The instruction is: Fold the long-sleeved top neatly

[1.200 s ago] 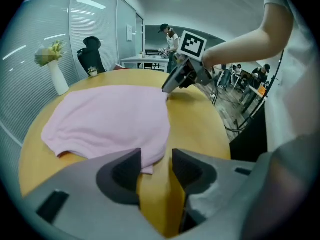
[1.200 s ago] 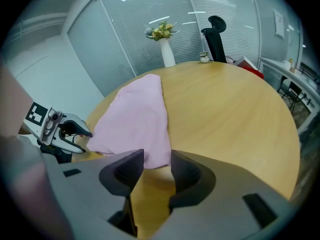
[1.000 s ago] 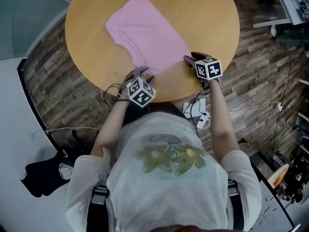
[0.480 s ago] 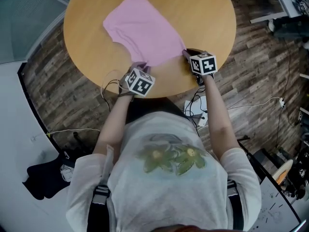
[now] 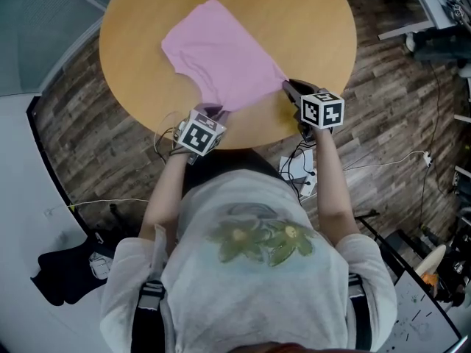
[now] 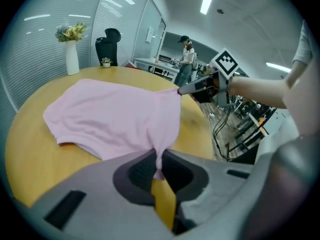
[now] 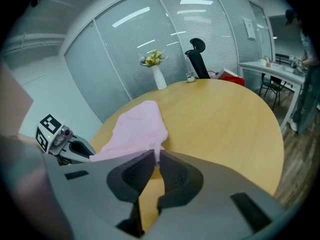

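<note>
The soft pink top (image 5: 221,54) is pinched at its near edge by the left gripper (image 6: 159,166) and right gripper (image 7: 154,160), whose jaws have just been closing on it. It is spread over a smooth round wooden table (image 5: 316,28).

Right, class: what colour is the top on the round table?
The top is plain pale pink; the head view shows it best.

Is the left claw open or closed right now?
Shut on the top: the left gripper has just closed its jaws further, and they pinch pink cloth between them.
</note>
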A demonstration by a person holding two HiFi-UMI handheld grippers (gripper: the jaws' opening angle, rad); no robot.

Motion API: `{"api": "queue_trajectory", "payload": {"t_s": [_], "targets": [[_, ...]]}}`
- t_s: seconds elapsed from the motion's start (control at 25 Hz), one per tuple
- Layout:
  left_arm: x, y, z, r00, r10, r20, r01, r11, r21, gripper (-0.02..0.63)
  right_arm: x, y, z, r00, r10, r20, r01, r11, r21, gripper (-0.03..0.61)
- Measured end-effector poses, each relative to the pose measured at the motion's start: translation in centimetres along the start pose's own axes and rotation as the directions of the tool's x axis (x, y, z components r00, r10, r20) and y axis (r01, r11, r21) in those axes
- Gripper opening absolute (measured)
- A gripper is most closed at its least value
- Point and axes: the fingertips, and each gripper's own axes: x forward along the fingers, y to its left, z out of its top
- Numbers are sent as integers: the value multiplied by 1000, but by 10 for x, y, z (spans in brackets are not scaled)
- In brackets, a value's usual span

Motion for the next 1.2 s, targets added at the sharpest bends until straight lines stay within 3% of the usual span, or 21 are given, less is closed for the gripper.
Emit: {"api": "queue_trajectory", "payload": {"t_s": [0.28,0.44,0.6,0.76,0.96,1.04,1.2], "targets": [[-15,-25,0,991,-131,10,132,991,-27,34,-25,10,7,997,-24,68,21,999,35,43],[-29,-28,11,975,-221,39,223,973,-55,34,-33,17,30,991,-40,131,35,999,40,41],[-53,-28,29,936,-339,93,347,933,-93,34,-39,30,65,978,-55,202,48,998,39,41],[-75,-17,50,900,-407,157,428,895,-130,34,-39,39,102,965,-63,255,48,997,65,41],[-99,17,73,840,-484,246,537,809,-241,34,-25,55,151,950,-72,304,47,995,88,41],[-110,34,80,831,-488,268,550,793,-263,34,-17,63,170,947,-71,315,44,995,94,41],[-122,82,86,835,-471,286,547,772,-324,34,10,81,203,947,-62,316,37,996,83,43]]}}
